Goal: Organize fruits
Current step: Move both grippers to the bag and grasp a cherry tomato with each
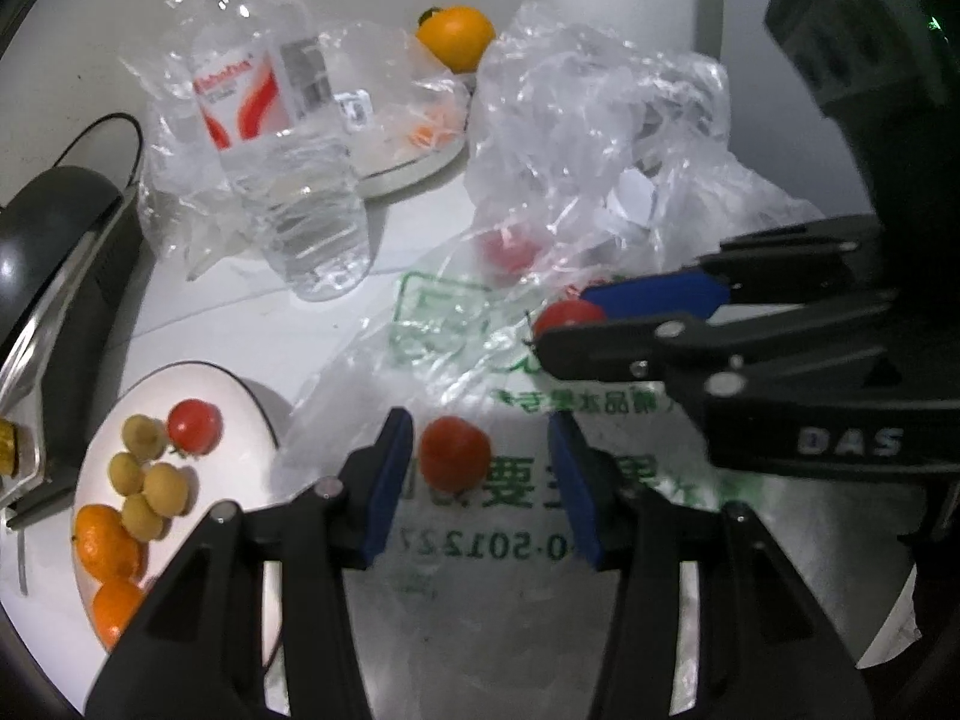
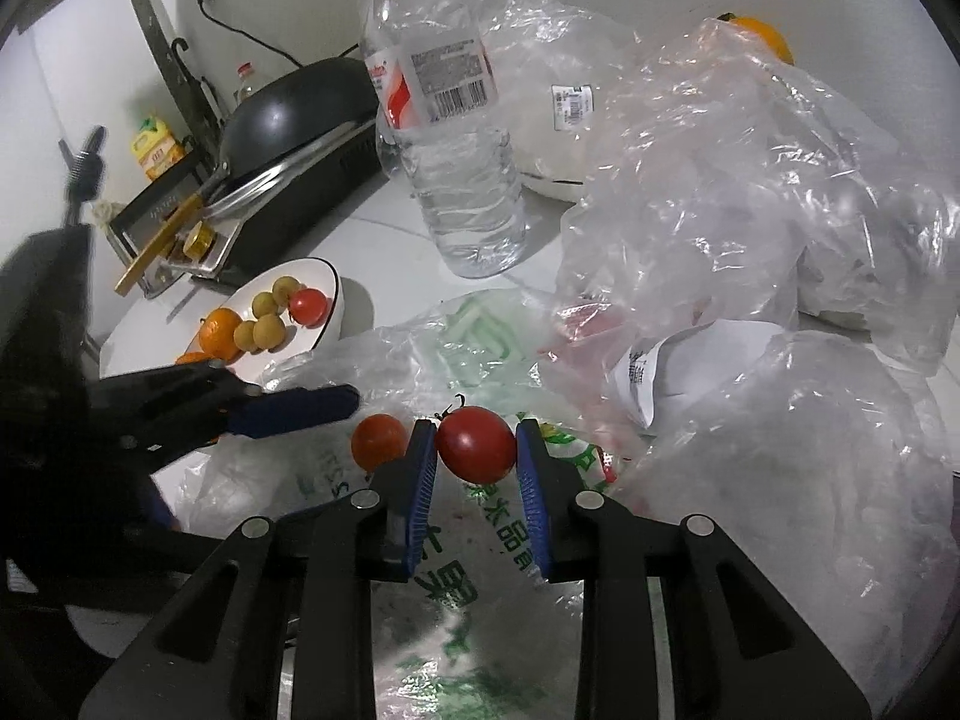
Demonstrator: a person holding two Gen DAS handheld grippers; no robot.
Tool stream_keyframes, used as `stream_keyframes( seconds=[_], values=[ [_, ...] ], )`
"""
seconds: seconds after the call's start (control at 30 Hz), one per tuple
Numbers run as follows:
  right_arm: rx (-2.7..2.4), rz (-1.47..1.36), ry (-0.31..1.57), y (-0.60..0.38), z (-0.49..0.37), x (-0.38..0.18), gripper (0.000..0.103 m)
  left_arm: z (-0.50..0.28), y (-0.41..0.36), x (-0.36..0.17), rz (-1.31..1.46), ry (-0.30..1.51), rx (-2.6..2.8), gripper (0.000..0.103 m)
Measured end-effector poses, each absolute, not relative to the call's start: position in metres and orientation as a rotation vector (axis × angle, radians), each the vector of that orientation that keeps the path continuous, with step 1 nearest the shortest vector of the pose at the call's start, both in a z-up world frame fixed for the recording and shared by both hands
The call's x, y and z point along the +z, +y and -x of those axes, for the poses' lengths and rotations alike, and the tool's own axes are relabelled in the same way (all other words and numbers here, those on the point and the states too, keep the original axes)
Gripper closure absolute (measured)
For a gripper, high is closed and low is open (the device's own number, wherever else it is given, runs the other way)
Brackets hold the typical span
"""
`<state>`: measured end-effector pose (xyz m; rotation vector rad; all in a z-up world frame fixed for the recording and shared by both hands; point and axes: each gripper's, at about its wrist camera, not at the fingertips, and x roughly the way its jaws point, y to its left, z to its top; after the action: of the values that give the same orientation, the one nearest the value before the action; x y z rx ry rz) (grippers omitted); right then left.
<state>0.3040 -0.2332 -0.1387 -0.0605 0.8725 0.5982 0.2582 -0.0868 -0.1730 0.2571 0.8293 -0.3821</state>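
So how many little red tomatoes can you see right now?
4: one on the white plate at, one gripped by the right gripper at, one between the open left gripper fingers at, one inside the clear bag. More may be hidden.

The right claw [image 2: 475,468] fills the lower centre of its view, blue pads pressed on something gripped. The left claw [image 1: 480,480], at lower centre, has jaws spread wide.
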Motion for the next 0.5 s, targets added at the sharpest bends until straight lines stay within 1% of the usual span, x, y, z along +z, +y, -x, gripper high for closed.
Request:
stream_keyframes(
  seconds=[0.23, 0.5],
  values=[
    [0.601, 0.055, 0.871, -0.235, -0.304, -0.138, 0.074, -0.267, -0.086, -0.182, -0.279, 0.852, -0.354, 0.076],
    [0.59, 0.045, 0.853, -0.232, -0.302, -0.133, 0.074, -0.257, -0.077, -0.172, -0.241, 0.825, -0.388, 0.076]
  ],
)
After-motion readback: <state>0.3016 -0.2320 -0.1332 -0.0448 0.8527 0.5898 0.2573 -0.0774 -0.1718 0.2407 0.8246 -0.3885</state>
